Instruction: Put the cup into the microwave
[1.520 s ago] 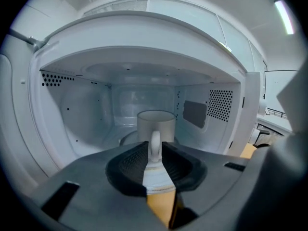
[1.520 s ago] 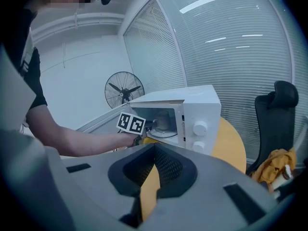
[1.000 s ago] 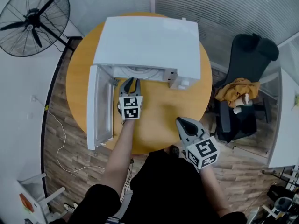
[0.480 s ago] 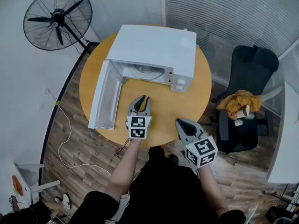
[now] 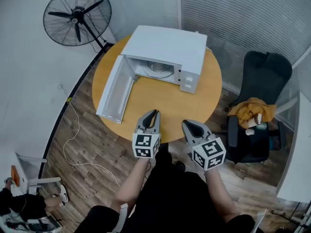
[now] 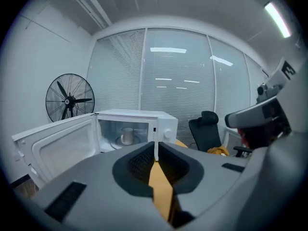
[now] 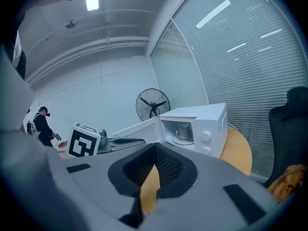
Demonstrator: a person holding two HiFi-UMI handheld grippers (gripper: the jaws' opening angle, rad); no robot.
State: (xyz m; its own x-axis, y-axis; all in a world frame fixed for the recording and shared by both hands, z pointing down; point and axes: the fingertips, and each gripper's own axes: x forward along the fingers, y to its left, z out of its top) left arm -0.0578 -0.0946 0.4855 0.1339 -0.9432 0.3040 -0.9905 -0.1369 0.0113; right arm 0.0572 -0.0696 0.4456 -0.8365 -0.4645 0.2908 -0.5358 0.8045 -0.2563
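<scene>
The pale cup [image 6: 127,135] is seen inside the open white microwave [image 5: 165,47] at the far edge of the round yellow bench [image 5: 167,103], while the left tool [image 5: 155,112] and right tool [image 5: 187,124] are held clenched, empty, at its near edge.

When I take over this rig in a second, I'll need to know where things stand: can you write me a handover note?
Left gripper: shut, empty, at the table's near edge.
Right gripper: shut, empty, beside the left one.
Cup: upright inside the microwave, whose door stands wide open.
Done: the cup is in.
Left: nothing of the job itself; probably shut the door.
</scene>
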